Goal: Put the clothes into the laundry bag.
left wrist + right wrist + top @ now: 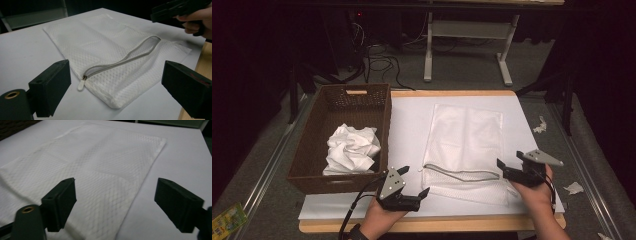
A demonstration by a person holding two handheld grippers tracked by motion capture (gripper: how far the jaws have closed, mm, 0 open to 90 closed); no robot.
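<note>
At the left of the table the brown wicker basket [312, 145] holds a crumpled white cloth [352, 149], which lies untouched inside it, well apart from both of your tools.

Your left gripper [414, 187] hovers at the near edge of the table, just beside the left end of the zipper. Its jaws stand apart with nothing between them. In the left gripper view the white pull tab [81, 85] rests on the table at that end, free of any grip.

The white mesh laundry bag [467, 140] lies flat on the white table top [412, 120], between your two hands. Its grey zipper [120, 61] gapes along most of its length, so the mouth appears already open. The bag looks flat and empty.

Your right gripper [507, 170] sits at the right end of the zipper, jaws parted and released, the mesh [100, 177] lying below them but not pinched.

Judgement: opening the bag is done or nearly so. Lifting the mouth and moving the cloth from basket to bag appear to remain.
</note>
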